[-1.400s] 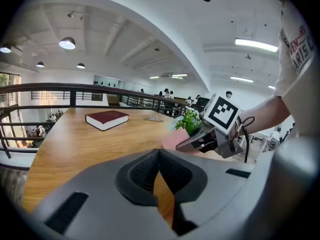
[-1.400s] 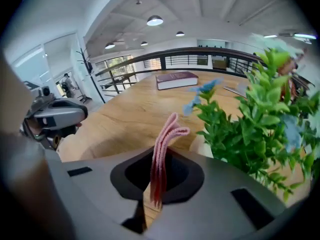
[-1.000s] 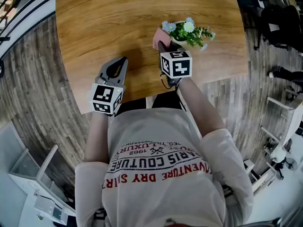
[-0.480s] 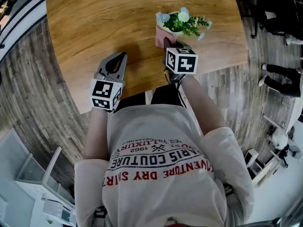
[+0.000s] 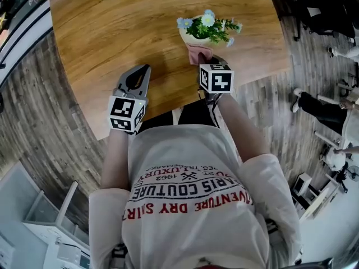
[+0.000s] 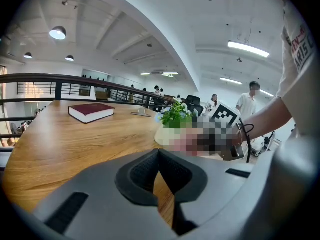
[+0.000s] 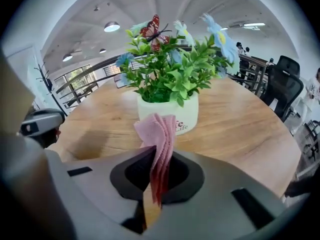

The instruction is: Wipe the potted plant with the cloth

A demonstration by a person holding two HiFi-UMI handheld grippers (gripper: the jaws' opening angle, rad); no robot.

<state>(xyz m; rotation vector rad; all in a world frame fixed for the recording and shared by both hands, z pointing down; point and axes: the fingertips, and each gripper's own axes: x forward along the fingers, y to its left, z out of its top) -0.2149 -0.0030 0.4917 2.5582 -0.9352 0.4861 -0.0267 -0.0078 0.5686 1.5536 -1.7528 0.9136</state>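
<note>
Grips one pink cloth (image 7: 159,129) in right tool (image 7: 156,156), jaws clamped on it, folds projecting forward, likely to meet the pot. Locates one potted plant (image 7: 167,84) upright on counter (image 5: 140,27), just beyond cloth. Holds left tool (image 6: 159,153) closed, empty, off aside, probably clearing the approach. Notes one red book (image 6: 91,112) well apart.

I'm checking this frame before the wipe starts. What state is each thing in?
Left gripper: shut, empty, over the table.
Right gripper: shut on the cloth.
Cloth: pink, folded, sticking up from the gripper just in front of the pot.
Potted plant: upright on the table.
Book: closed, lying flat.
</note>
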